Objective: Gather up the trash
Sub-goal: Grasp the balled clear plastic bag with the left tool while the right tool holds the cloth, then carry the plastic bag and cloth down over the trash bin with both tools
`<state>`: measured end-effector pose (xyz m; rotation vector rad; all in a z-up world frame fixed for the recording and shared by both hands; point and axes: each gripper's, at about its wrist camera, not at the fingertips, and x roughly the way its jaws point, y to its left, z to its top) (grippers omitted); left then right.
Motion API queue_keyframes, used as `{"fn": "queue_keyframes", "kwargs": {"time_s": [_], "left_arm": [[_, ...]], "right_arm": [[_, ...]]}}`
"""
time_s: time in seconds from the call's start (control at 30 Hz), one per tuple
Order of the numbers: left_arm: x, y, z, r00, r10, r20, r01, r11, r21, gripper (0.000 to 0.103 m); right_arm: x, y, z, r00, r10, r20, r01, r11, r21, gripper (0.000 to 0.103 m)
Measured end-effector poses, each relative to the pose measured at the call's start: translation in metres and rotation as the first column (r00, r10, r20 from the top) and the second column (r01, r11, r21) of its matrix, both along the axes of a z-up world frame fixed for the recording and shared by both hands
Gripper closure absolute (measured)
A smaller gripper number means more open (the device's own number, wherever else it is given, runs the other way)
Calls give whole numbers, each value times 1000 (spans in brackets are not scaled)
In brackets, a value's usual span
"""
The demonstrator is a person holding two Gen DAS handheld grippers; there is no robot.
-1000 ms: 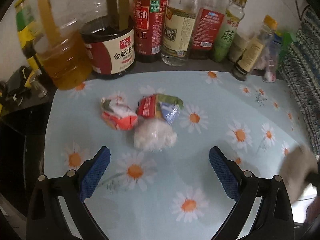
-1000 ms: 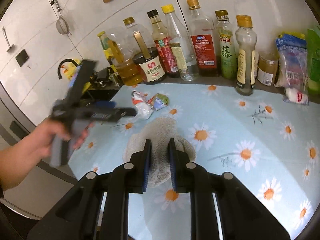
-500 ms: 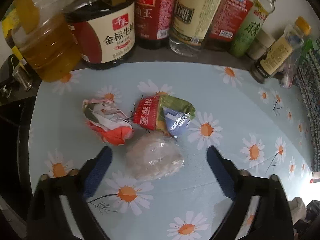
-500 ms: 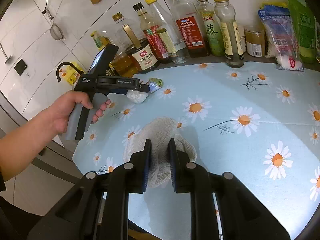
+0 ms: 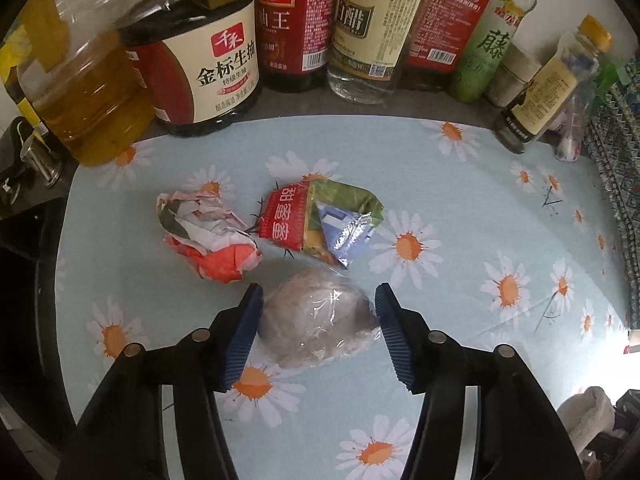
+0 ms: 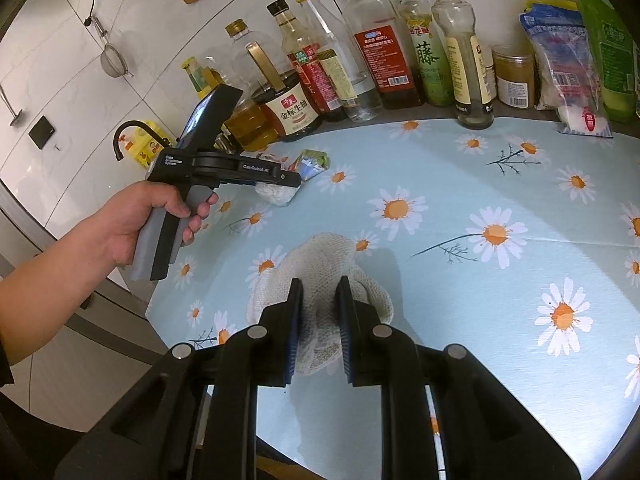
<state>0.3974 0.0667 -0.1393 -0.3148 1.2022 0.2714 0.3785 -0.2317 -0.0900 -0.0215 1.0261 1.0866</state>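
In the left wrist view my left gripper [image 5: 318,300] is open, its blue pads on either side of a crumpled clear plastic ball [image 5: 316,320] on the daisy cloth. Just beyond lie a crumpled red-and-white paper wad [image 5: 208,236] and a red-green snack wrapper [image 5: 320,220]. In the right wrist view my right gripper [image 6: 319,312] is shut on a white knitted cloth [image 6: 320,272] resting on the table. The left gripper [image 6: 276,184] shows there too, over the plastic ball [image 6: 276,196].
Sauce, oil and vinegar bottles [image 5: 300,24] line the back wall, with a big oil jug [image 5: 80,92] at left. Food bags [image 6: 560,64] stand at back right. The table edge [image 6: 168,280] and a sink tap [image 6: 128,136] lie to the left.
My left gripper has moved forward and down to the plastic ball and narrowed around it. The right gripper keeps its hold on the white cloth.
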Motion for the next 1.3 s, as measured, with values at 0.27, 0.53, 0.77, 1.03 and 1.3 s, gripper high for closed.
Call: {"fn": "queue_keyframes", "kwargs": {"time_s": [0.27, 0.53, 0.77, 1.03, 1.3], "left_arm": [[-30, -9, 20, 997, -35, 69, 36, 999, -9, 47], [-85, -12, 33, 990, -66, 127, 70, 997, -30, 47], [-139, -21, 40, 982, -104, 159, 109, 994, -24, 47], [-199, -28, 40, 974, -132, 184, 141, 989, -41, 47], [-252, -31, 34, 970, -134, 200, 154, 984, -86, 47]], "right_arm": [[-8, 11, -1, 1000, 5, 0, -5, 1000, -14, 84], [-26, 28, -8, 1000, 12, -18, -12, 999, -40, 84], [-51, 43, -17, 999, 22, -45, -24, 998, -57, 84], [-88, 54, -21, 997, 37, -62, -41, 997, -72, 84], [-131, 62, -23, 994, 72, -85, -78, 994, -70, 84]]}}
